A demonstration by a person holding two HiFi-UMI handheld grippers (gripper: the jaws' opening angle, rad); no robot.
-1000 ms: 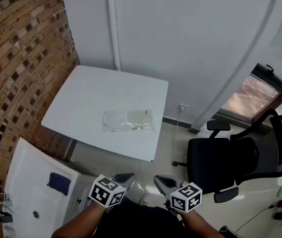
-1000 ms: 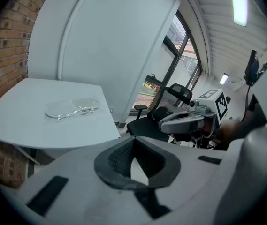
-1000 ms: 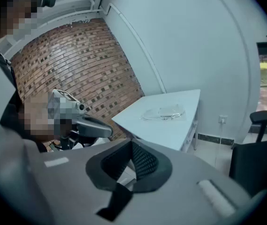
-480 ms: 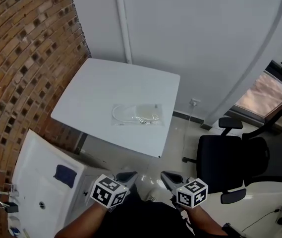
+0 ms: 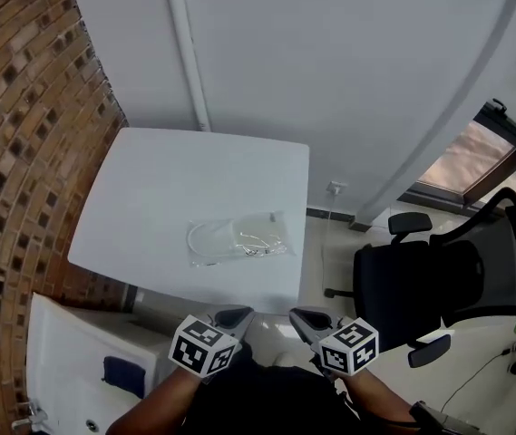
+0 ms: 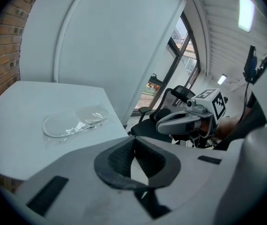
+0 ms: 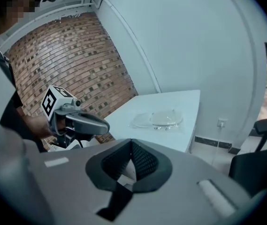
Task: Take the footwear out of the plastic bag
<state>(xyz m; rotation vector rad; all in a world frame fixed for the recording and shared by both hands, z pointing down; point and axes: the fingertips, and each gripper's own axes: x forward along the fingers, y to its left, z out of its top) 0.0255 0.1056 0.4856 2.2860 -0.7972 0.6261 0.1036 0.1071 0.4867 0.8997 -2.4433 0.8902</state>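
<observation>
Grey left hand-held gripper [image 5: 233,315] — right [image 5: 305,317] alongside, closed

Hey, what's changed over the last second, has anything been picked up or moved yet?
Nothing was taken hold of or let go. Only the head view swung, so the table sits differently in frame. The plastic bag with the footwear lies in the same spot on it. The left gripper and right gripper stay low, side by side near the person, jaws together and empty, short of the table.

Overhead, far from shared table [image 5: 149,184]
</observation>
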